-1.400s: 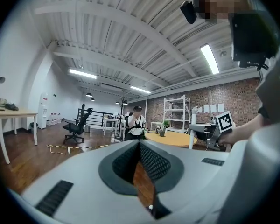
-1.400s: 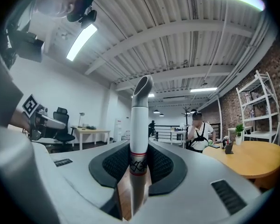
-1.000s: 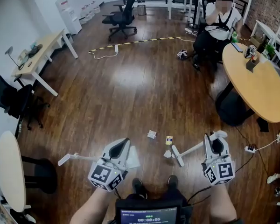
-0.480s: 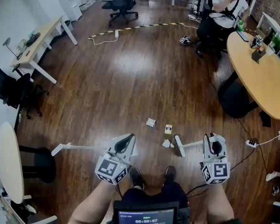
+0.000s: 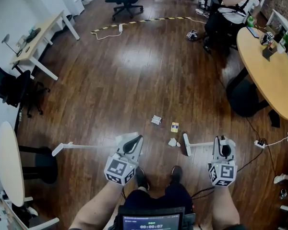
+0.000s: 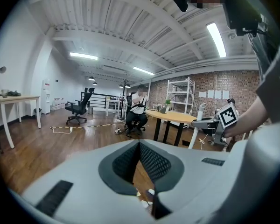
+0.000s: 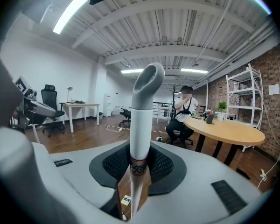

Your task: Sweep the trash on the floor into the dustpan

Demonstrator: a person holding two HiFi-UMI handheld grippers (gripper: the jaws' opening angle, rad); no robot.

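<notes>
My right gripper [image 5: 222,146] is shut on a white broom handle [image 7: 141,129], which stands upright between the jaws. The broom's head [image 5: 186,145] rests on the floor, just right of a crumpled white scrap [image 5: 172,142]. A yellow scrap [image 5: 174,127] and a grey-white scrap [image 5: 156,120] lie a little farther out. My left gripper [image 5: 133,145] holds the white dustpan [image 5: 121,139], whose long handle [image 5: 81,147] runs off to the left. In the left gripper view the jaws stand almost together, and the gap shows only floor and white scraps [image 6: 150,192].
My shoes [image 5: 143,178] stand between the grippers. A round wooden table [image 5: 273,75] on a black base is at the right, with a power strip and cable [image 5: 259,143] beside it. A seated person [image 5: 230,8] is far back. A desk [image 5: 33,47], a black chair [image 5: 12,95] and another round table [image 5: 7,171] line the left.
The head view has tipped further down. My left gripper and the dustpan have shifted right, toward the scraps. The broom head has stayed close beside the white scrap.
</notes>
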